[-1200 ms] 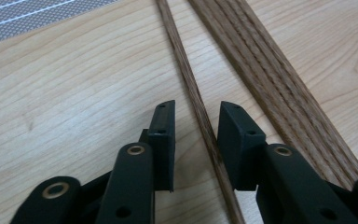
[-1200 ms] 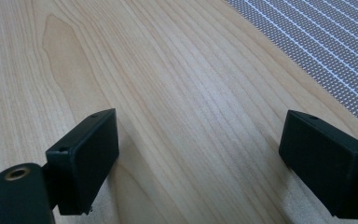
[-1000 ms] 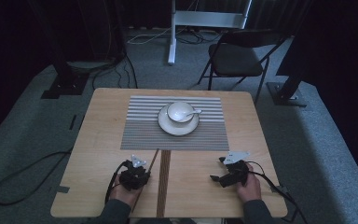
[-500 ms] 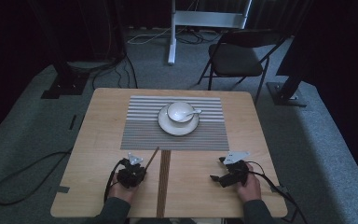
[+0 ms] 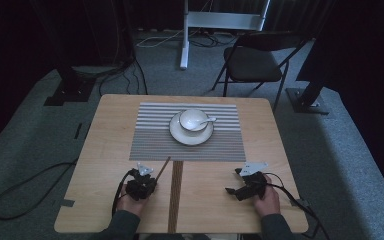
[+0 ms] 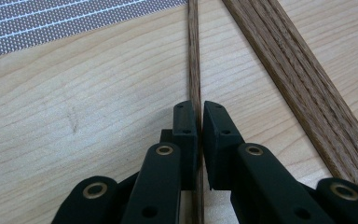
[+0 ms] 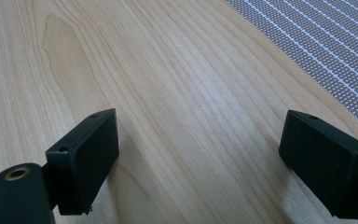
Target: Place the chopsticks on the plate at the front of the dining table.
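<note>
Wood grain everywhere on my screens right now: pale wooden table [image 5: 105,165], with a dark wooden strip [image 5: 175,195] running down its middle toward my side. My left gripper [image 6: 199,114] has its black jaws pinched tight on a thin dark brown wooden chopstick [image 6: 194,56]. They've just finished closing, and the stick sits clamped right between the pads. In the high view that chopstick [image 5: 162,167] pokes out of the left gripper [image 5: 147,176] at a slant, tip pointing up toward the mat, just left of the dark strip.

My right gripper [image 7: 200,158] has its jaws spread wide with nothing between them, just bare table. In the high view the right gripper [image 5: 237,182] sits well apart from the left one, on the other side of the strip.

No brand names, labels or writing that I can read anywhere.

Other stuff: grey striped placemat [image 5: 150,135] further up the table, with a white round saucer [image 5: 180,136] on it, a white cup [image 5: 194,119] on the saucer and a white spoon [image 5: 207,120] leaning in the cup. Beyond the table, a black folding chair [image 5: 252,62] stands on the grey carpet.
</note>
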`<action>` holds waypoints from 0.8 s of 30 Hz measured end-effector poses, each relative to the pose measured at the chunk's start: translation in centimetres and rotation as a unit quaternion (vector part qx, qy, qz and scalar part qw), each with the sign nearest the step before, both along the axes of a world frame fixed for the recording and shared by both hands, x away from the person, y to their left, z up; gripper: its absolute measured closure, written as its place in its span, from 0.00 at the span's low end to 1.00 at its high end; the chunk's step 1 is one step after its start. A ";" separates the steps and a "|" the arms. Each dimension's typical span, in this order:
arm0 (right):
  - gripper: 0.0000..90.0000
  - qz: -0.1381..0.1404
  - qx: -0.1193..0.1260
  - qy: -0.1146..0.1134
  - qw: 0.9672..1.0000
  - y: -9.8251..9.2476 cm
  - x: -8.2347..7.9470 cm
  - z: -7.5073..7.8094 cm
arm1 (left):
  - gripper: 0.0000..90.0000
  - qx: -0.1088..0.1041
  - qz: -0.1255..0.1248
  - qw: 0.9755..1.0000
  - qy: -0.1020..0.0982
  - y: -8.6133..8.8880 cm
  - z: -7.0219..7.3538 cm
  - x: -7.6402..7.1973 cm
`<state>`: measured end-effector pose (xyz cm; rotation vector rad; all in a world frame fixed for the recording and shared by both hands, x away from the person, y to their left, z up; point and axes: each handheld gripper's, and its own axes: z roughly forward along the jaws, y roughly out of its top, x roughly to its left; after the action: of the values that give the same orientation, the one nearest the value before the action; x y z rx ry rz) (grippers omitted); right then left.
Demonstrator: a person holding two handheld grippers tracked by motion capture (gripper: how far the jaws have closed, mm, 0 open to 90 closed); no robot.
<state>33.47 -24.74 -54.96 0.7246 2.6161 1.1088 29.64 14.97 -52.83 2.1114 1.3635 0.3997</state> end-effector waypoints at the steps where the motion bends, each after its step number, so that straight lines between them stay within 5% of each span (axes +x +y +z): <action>1: 0.13 0.000 0.000 0.000 1.000 0.0 0.0 0.0 | 0.94 -0.001 0.001 1.000 0.000 0.0 0.0 0.0; 24: 0.13 -0.001 0.000 0.000 1.000 0.0 0.0 0.0 | 0.94 -0.029 0.021 0.999 -0.008 0.7 0.9 0.3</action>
<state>33.45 -24.72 -54.96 0.7273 2.6148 1.1085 29.93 15.64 -51.88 2.0316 1.3967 0.3880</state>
